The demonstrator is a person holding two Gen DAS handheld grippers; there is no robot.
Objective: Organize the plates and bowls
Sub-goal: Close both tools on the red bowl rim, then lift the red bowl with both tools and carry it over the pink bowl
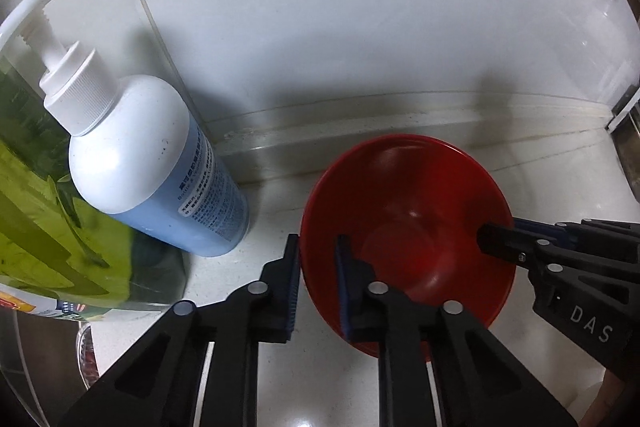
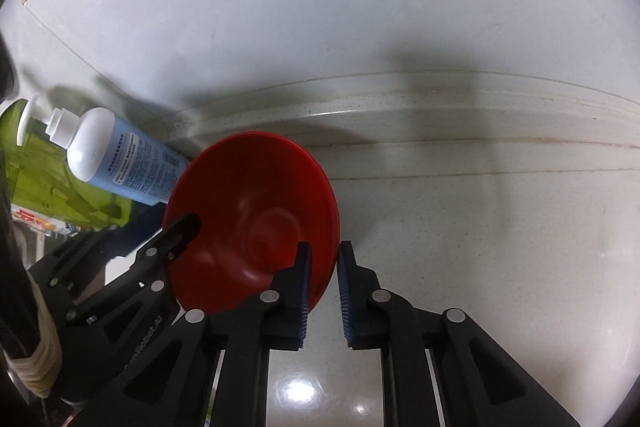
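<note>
A red bowl [image 1: 420,219] stands on the pale counter [image 1: 224,275] close to the back wall. My left gripper [image 1: 319,287] is shut on the bowl's left rim, one blue pad inside the bowl and one outside. In the left wrist view my right gripper [image 1: 500,233] comes in from the right and clamps the opposite rim. The right wrist view shows the same bowl [image 2: 256,211] with my right gripper [image 2: 324,287] shut on its right rim. There my left gripper [image 2: 176,227] grips the far rim, with its outer finger hidden behind the bowl.
A white and blue pump bottle [image 1: 160,163] stands just left of the bowl, and a large green bottle [image 1: 40,207] stands beside it. The white wall [image 1: 360,27] rises right behind the bowl. Bare counter [image 2: 480,227] stretches to the right.
</note>
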